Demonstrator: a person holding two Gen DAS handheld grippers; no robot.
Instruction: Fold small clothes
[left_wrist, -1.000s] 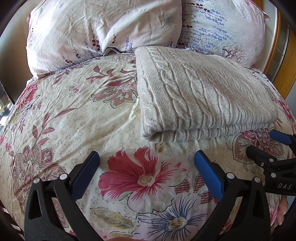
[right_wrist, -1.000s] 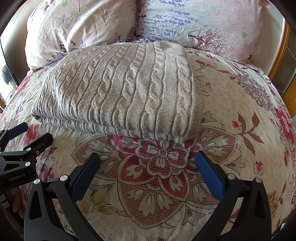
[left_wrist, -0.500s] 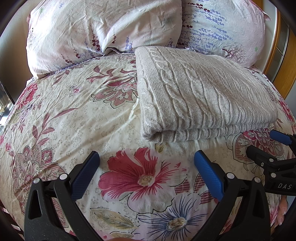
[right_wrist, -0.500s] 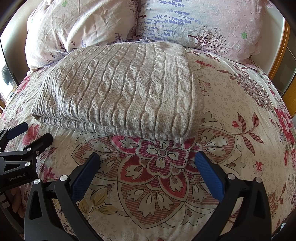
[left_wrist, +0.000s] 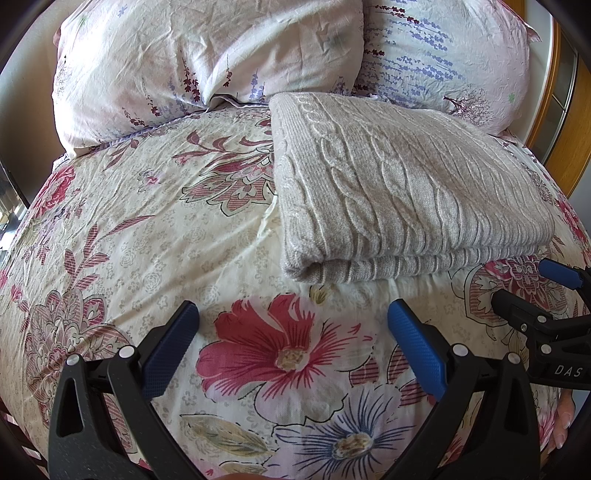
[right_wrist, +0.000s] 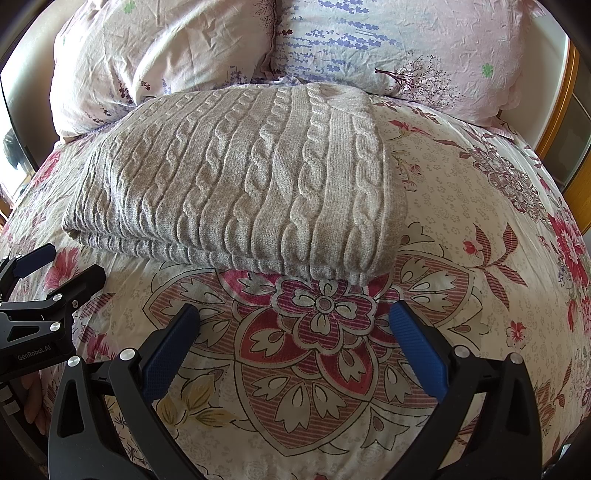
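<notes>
A grey cable-knit sweater (left_wrist: 399, 192) lies folded into a flat rectangle on the floral bedspread (left_wrist: 147, 236), near the pillows. It also shows in the right wrist view (right_wrist: 243, 177). My left gripper (left_wrist: 291, 317) is open and empty, a short way in front of the sweater's near left corner. My right gripper (right_wrist: 295, 317) is open and empty, just in front of the sweater's near right edge. Each gripper shows in the other's view, the right one (left_wrist: 532, 295) at the right edge and the left one (right_wrist: 55, 269) at the left edge.
Two floral pillows (left_wrist: 207, 55) (right_wrist: 406, 44) lean at the head of the bed behind the sweater. A wooden frame (left_wrist: 565, 110) runs along the right side. The bedspread (right_wrist: 480, 206) stretches out on both sides of the sweater.
</notes>
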